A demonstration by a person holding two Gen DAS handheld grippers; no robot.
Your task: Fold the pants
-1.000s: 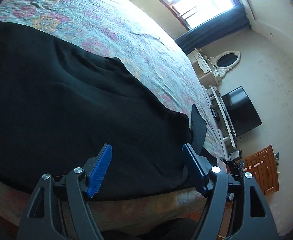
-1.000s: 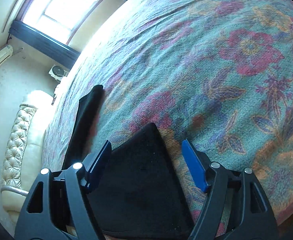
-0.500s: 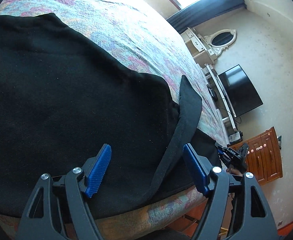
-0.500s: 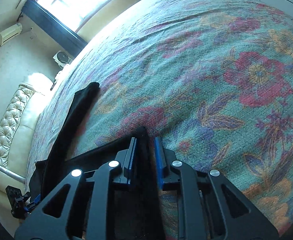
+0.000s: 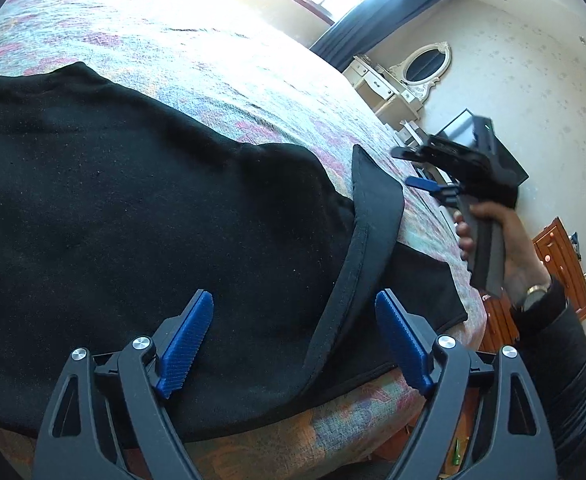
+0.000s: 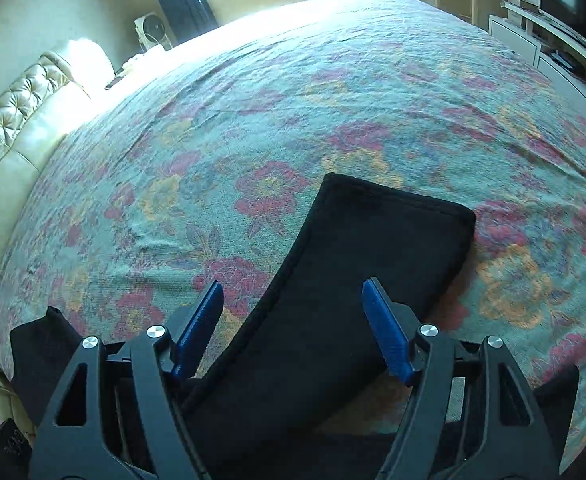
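Note:
Black pants (image 5: 141,216) lie spread on the floral bedspread (image 5: 229,68) near the bed's front edge. A hemmed leg end (image 5: 373,216) is folded back over them. My left gripper (image 5: 293,344) is open and empty, hovering over the pants near that fold. My right gripper (image 5: 425,176) shows in the left wrist view, raised above the bed at the right in a hand. In the right wrist view the right gripper (image 6: 293,328) is open and empty above the laid-down leg end (image 6: 377,256).
The bedspread (image 6: 293,92) stretches far ahead. A tufted cream sofa (image 6: 17,120) stands at the left. A dresser with an oval mirror (image 5: 427,64), a TV (image 5: 505,160) and a wooden cabinet (image 5: 561,264) stand at the right. The bed edge (image 5: 333,424) is close.
My right gripper shut on the pant leg, carried it onto the bed, then opened and lifted away. The left gripper stayed open and shifted slightly over the pants.

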